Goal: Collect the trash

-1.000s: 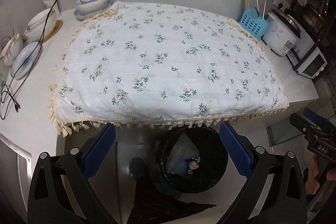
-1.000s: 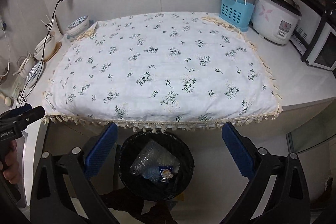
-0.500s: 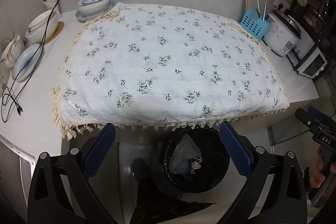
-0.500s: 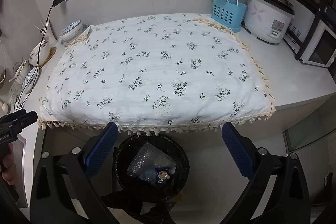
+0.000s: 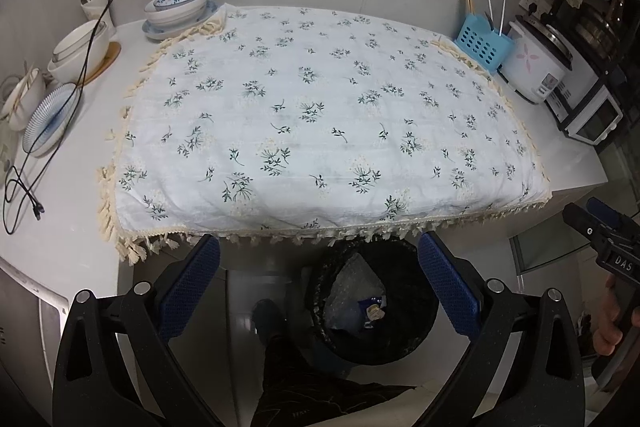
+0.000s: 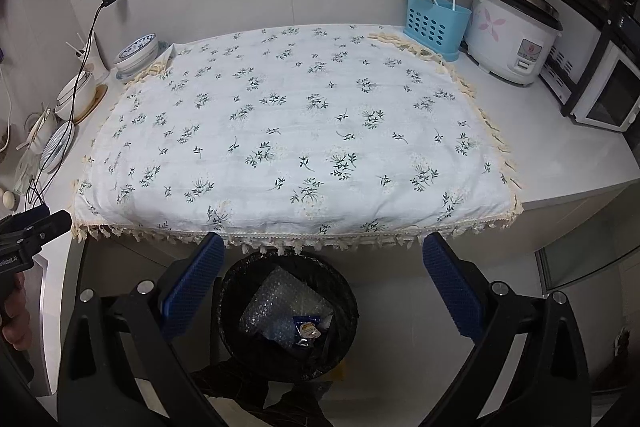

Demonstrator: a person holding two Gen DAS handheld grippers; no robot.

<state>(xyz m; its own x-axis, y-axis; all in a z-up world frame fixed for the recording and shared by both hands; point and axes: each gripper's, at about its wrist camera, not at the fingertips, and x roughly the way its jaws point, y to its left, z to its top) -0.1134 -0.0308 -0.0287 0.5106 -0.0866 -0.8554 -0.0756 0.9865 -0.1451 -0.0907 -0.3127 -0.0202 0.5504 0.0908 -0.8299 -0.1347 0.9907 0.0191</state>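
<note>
Trash in the black bin (image 6: 288,315)
Bubble wrap (image 6: 280,307) and a small wrapper (image 6: 306,331) lie inside, below both wide-apart, empty tools: left tool (image 5: 320,281), right tool (image 6: 324,283).

floral tablecloth (image 5: 320,115), blue utensil caddy (image 6: 436,23), rice cooker (image 6: 512,35), stacked bowls (image 5: 176,7)

Soft, even indoor light, sharp focus; fisheye bending and dark vignette at edges.

— What's ahead of the tongs?
— A matt woven cloth (image 6: 288,131) with a tasselled fringe, lying on a smooth, pale worktop (image 6: 560,163).
— And beneath them?
— A bin (image 6: 288,311) lined in black plastic, holding clear bubble wrap (image 6: 280,303).
</note>
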